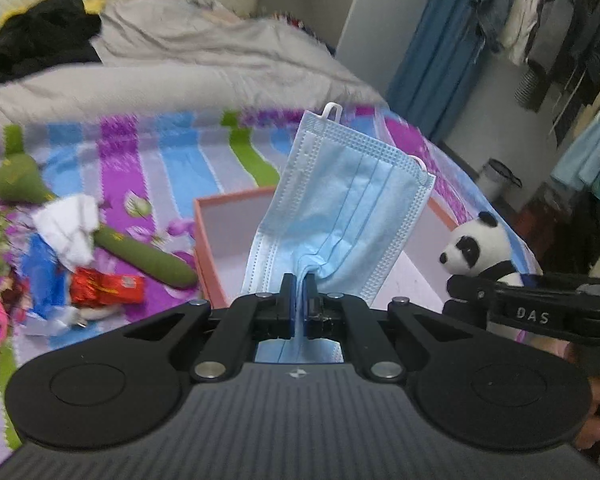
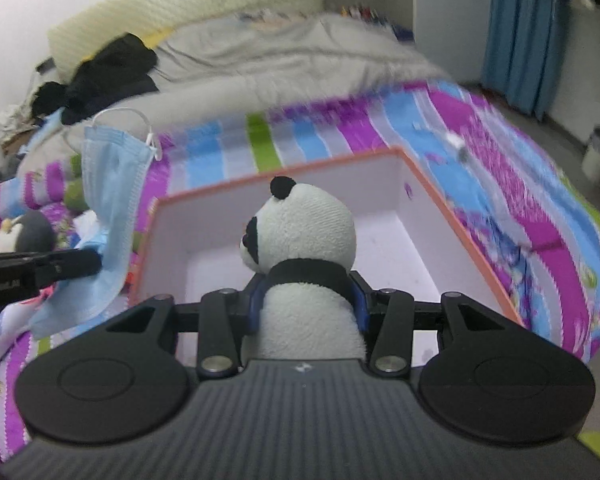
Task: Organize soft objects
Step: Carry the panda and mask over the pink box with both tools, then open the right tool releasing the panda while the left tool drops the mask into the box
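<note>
My left gripper (image 1: pixel 299 280) is shut on a blue face mask (image 1: pixel 340 208), which stands up above an open box with an orange rim (image 1: pixel 204 240). In the right wrist view the same mask (image 2: pixel 108 200) hangs from the left gripper's fingers (image 2: pixel 80 264) at the left. My right gripper (image 2: pixel 306 296) is shut on a plush panda (image 2: pixel 300 240), pinched at its body below the black collar, right over the box (image 2: pixel 476 252). The panda (image 1: pixel 476 244) and the right gripper (image 1: pixel 460 286) also show at the right edge of the left wrist view.
The box sits on a striped purple, blue and green bedspread (image 1: pixel 160 168). Left of it lie a green plush (image 1: pixel 148 256), white tissue (image 1: pixel 68 228), a red packet (image 1: pixel 108 288) and a penguin toy (image 2: pixel 28 236). A grey duvet (image 2: pixel 284 64) and black garment (image 1: pixel 40 36) lie behind.
</note>
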`<state>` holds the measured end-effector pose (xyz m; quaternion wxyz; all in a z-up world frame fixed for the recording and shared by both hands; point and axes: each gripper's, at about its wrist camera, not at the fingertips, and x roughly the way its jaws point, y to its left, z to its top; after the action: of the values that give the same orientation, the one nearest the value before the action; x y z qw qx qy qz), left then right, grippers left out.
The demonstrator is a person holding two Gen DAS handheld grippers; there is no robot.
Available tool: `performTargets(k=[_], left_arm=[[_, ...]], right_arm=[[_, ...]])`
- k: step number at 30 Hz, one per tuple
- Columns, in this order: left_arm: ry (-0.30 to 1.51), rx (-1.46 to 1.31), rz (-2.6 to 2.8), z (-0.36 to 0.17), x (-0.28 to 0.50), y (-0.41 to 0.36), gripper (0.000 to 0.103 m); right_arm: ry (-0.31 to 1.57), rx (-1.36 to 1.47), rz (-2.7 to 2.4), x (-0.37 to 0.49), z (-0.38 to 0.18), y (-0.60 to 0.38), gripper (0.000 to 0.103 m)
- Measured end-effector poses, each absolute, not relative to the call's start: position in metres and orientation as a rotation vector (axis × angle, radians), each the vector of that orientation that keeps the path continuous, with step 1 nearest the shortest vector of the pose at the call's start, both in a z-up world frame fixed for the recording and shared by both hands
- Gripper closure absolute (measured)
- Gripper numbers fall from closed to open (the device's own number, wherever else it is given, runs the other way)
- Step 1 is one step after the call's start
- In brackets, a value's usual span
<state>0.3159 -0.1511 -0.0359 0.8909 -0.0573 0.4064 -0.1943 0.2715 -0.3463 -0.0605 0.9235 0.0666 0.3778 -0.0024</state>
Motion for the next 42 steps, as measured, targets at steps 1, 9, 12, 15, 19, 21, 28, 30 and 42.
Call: performTargets(k=[1,9,12,15,19,21,28,30,42], left_arm=[[0.873,-0.136,-0.420,-0.041,0.322,-0.154,0.099],[0.991,-0.091,-0.420,-0.064,0.352,-0.168,0.099],[1.018,-0.069,-0.424,-0.067,0.356,-0.173,0.099],[1.037,-0.050,-0.440,-0.066,0.354,-0.178,0.098],[1.050,-0.024,-0.451,-0.066,0.350,-0.185,0.074],[1.017,-0.020,-0.442,-0.062,0.346,-0.185,0.055],[0.907,-0.002,-0.446,-0.036,0.322,-0.177,0.055],[0.868,0.007,-0.447,-0.028,0.310,-0.174,0.055],[0.692,-0.061,-0.465,0.013,0.224,-0.122,0.055]], right_arm=[[0.796,0.148,-0.009,0.275,-0.065,-0.350,0.057],[0.929,0.188,0.011,0.296,-0.092,-0.365,0.057],[0.959,0.176,0.014,0.300,-0.099,-0.365,0.056],[0.972,0.188,0.000,0.303,-0.101,-0.367,0.054],[0.978,0.167,-0.011,0.303,-0.099,-0.368,0.039],[0.981,0.176,-0.015,0.302,-0.099,-0.373,0.039],[0.931,0.198,-0.014,0.288,-0.091,-0.379,0.039],[0.887,0.188,-0.001,0.278,-0.085,-0.375,0.039],[0.670,0.150,0.089,0.210,-0.049,-0.334,0.039]])
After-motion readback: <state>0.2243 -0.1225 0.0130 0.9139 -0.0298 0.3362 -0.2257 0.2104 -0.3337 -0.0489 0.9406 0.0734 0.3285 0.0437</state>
